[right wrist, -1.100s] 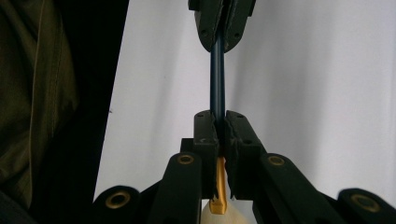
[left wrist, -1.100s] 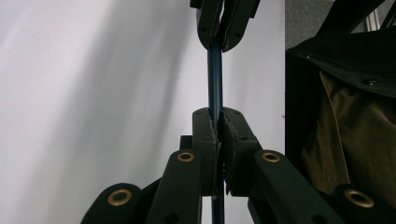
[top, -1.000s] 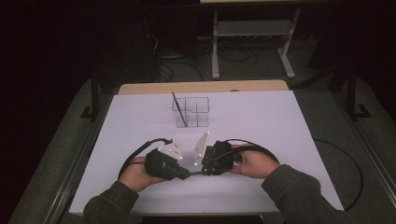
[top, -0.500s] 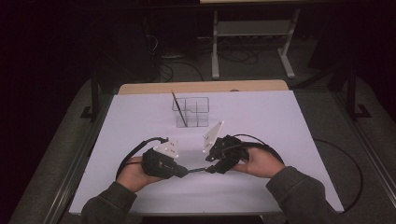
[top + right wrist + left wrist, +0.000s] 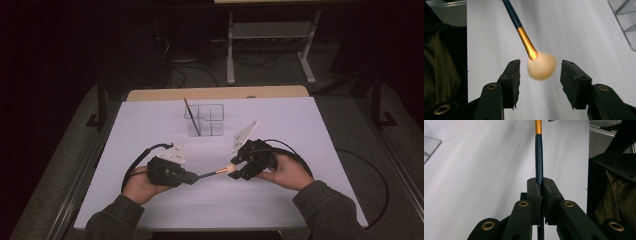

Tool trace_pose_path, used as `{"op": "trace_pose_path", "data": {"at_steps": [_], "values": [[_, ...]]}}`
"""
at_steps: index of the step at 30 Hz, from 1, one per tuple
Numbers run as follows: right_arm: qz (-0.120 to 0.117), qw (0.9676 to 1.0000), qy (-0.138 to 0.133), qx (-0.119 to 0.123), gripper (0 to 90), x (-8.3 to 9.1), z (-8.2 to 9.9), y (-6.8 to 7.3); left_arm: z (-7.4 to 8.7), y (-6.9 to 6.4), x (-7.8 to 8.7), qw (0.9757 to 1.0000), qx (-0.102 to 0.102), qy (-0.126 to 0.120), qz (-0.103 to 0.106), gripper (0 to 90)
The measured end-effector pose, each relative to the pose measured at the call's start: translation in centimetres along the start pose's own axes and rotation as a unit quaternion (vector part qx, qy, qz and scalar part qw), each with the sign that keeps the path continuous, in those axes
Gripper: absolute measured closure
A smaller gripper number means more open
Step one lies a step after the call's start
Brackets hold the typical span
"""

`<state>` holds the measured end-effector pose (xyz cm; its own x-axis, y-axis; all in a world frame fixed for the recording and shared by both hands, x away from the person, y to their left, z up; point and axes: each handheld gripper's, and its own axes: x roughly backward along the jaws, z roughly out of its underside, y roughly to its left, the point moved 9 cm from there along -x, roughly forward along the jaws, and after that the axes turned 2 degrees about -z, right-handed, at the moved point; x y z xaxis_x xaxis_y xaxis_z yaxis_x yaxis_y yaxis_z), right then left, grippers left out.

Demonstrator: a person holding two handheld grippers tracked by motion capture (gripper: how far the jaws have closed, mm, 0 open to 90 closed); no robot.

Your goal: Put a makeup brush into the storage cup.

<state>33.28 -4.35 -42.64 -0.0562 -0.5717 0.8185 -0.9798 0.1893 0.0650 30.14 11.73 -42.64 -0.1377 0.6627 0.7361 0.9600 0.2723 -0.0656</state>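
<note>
A make-up brush (image 5: 212, 174) with a dark blue handle (image 5: 539, 152), a gold ferrule and a fluffy peach head (image 5: 542, 66) is held level above the white table. My left gripper (image 5: 192, 177) is shut on the handle, its jaws pinching it (image 5: 541, 187). My right gripper (image 5: 236, 167) faces it from the right. Its jaws have just been opening and stand apart (image 5: 540, 63), with the brush head between them and touching neither pad.
A clear divided organiser (image 5: 206, 120) stands at the table's middle back, with one dark brush (image 5: 191, 116) leaning in its left compartment. Its corner shows in the right gripper view (image 5: 624, 20). The white sheet (image 5: 300, 125) covers the table; cables loop behind both hands.
The right gripper has opened off the brush and drawn away to the right. The left gripper keeps its hold on the handle and has hardly moved.
</note>
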Motion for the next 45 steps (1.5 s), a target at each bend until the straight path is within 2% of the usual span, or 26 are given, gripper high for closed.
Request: {"op": "trace_pose_path", "data": {"at_steps": [1,6,12,16,19,24,26,32,34,36,39,40,41,45], "values": [[-0.002,1.0,-0.002,-0.008,49.3,0.0,0.1,-0.1,0.0,0.1,0.1,1.0,0.001,-0.003,-0.002,84.9],[-0.002,0.9998,-0.007,-0.016,50.6,0.0,0.4,-0.4,-0.1,0.6,0.6,0.9997,0.011,-0.015,-0.013,84.9],[-0.013,0.9994,-0.015,-0.028,57.8,-0.2,0.3,-0.4,-0.4,1.2,0.9,0.9986,0.029,-0.031,-0.031,84.9],[-0.018,0.9988,-0.029,-0.034,60.5,-0.2,-0.1,-0.3,-0.6,1.5,0.7,0.9977,0.04,-0.036,-0.041,84.8],[-0.014,0.9987,-0.037,-0.032,62.1,-0.1,-0.5,-0.5,-0.9,1.8,0.6,0.997,0.047,-0.041,-0.045,84.8],[-0.015,0.9976,-0.052,-0.044,63.6,-0.1,-1.3,-0.5,-1.5,1.9,0.3,0.9954,0.06,-0.055,-0.052,84.8],[-0.011,0.9971,-0.059,-0.048,64.5,-0.1,-1.6,-0.7,-1.8,2.0,0.2,0.9947,0.066,-0.06,-0.052,84.8],[-0.011,0.994,-0.084,-0.069,69.3,0.8,-2.3,-0.8,-2.3,1.6,-0.6,0.9948,0.068,-0.064,-0.042,84.8],[-0.007,0.9939,-0.089,-0.065,69.9,1.0,-2.4,-0.9,-2.3,1.6,-0.7,0.9951,0.063,-0.062,-0.043,84.8],[-0.004,0.9933,-0.092,-0.07,70.3,1.1,-2.4,-0.9,-2.5,1.6,-0.9,0.9947,0.068,-0.065,-0.042,84.8],[-0.005,0.9926,-0.099,-0.07,71.5,1.3,-2.7,-1.0,-2.5,1.5,-1.1,0.9955,0.061,-0.06,-0.041,84.8],[-0.007,0.9919,-0.102,-0.076,71.6,1.4,-2.8,-0.9,-2.5,1.5,-1.2,0.9956,0.06,-0.059,-0.04,84.8],[-0.005,0.9918,-0.107,-0.069,71.7,1.5,-2.9,-1.0,-2.5,1.4,-1.3,0.9958,0.058,-0.058,-0.039,84.8],[-0.013,0.9899,-0.12,-0.075,74.0,1.9,-3.6,-0.7,-2.7,1.2,-1.8,0.9959,0.059,-0.058,-0.036,84.8]]}}
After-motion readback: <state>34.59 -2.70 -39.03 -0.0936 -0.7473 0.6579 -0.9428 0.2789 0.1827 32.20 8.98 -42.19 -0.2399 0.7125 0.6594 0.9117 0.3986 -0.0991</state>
